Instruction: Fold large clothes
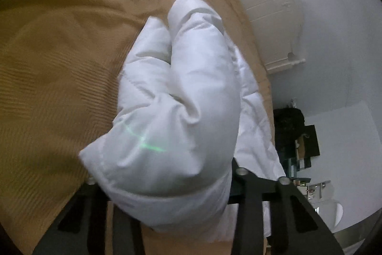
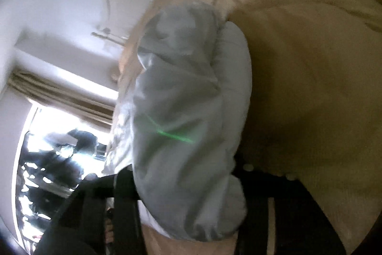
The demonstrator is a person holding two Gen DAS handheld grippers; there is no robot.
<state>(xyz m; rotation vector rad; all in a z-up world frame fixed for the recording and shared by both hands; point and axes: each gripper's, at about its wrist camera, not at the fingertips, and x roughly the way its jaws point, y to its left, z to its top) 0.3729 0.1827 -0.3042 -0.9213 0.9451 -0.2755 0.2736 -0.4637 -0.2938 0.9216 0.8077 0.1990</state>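
A white puffy padded garment [image 1: 176, 111] fills the middle of the left wrist view, bunched in a thick roll over a tan bedspread [image 1: 59, 44]. My left gripper [image 1: 167, 185] is shut on its lower fold; the padding hides the fingertips. In the right wrist view the same white garment [image 2: 186, 116] bulges between the black fingers. My right gripper [image 2: 191, 185] is shut on it, fingertips buried in the cloth. A green laser line crosses the fabric in both views.
The tan bedspread [image 2: 310, 63] covers the bed. A white headboard [image 1: 269, 6] stands against a pale wall. Dark furniture with clutter [image 1: 296, 135] stands beyond the bed. A bright window with curtains [image 2: 59, 135] shows in the right wrist view.
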